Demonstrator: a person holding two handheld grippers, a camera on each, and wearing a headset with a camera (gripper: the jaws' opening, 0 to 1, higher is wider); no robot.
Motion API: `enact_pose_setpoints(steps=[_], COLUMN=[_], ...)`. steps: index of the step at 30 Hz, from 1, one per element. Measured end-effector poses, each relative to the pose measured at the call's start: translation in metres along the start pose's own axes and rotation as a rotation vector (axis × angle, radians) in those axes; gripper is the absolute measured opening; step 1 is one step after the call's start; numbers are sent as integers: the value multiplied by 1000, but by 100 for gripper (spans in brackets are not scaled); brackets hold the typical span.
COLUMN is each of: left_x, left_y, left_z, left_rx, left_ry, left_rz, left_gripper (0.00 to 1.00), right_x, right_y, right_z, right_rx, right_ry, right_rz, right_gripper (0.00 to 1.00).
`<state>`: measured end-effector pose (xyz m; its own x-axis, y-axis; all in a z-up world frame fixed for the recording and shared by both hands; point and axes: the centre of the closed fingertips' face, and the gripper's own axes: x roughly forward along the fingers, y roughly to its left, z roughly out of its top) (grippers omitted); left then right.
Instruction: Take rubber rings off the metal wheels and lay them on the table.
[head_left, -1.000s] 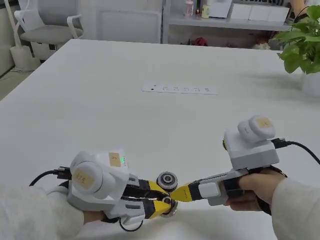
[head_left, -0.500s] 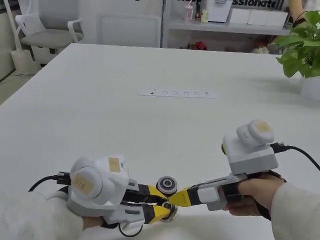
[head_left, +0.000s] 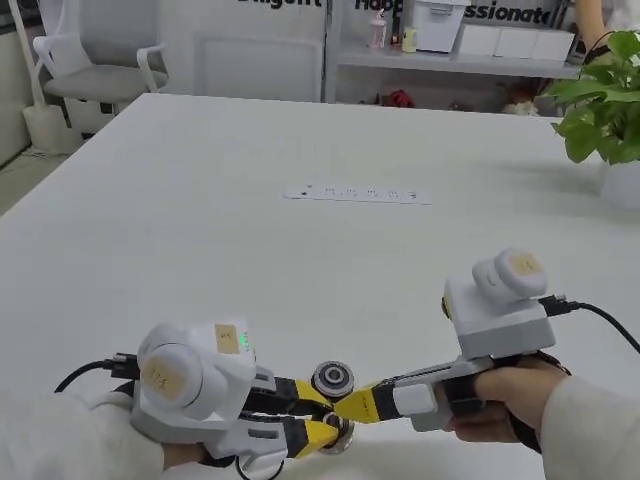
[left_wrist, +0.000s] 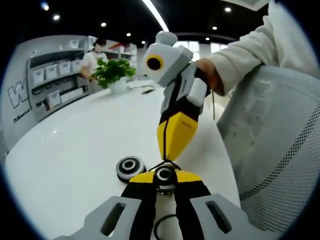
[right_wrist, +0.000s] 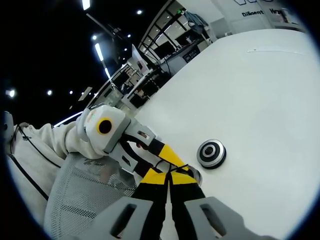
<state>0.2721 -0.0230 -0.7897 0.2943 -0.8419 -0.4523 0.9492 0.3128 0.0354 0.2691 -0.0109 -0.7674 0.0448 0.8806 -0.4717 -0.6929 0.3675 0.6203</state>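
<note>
Peeling a rubber ring off a metal wheel low at the near edge of the white desk. Clamping that wheel with the left hand-held gripper, jaws closed on its two sides. Pinching at the wheel's rim with the right hand-held gripper, jaws pressed together to a point and apparently nipping a thin black strand of the ring, too fine in the gripper views for certainty. Leaving a second wheel, dark-rimmed, lying flat on the desk just beyond the meeting tips.

Judging the step in hand as the stripping of the first ring, not yet free of its wheel. Calling next for a steady pull of the right hand-held gripper away from the wheel, stretching the ring over the rim while holding the wheel firm on the left, then laying the ring on bare desk and turning to the second wheel.

Differing little from a second ago: keeping both hand-held grippers tip to tip at the same wheel, with the loose wheel in the same place beside them. Seeing the far shelves and potted plant lower in the picture, owing to the headset's tilt rather than to any move of the things.
</note>
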Motion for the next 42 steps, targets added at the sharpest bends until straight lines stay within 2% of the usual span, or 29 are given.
enact_pose_setpoints(steps=[42], left_x=[0], left_y=[0], left_z=[0], left_rx=[3], left_ry=[0], left_rz=[2], left_gripper=[13], right_x=[1], right_y=[5], right_z=[4], right_rx=[-8], right_ry=[-12], right_rz=[13], right_gripper=[0])
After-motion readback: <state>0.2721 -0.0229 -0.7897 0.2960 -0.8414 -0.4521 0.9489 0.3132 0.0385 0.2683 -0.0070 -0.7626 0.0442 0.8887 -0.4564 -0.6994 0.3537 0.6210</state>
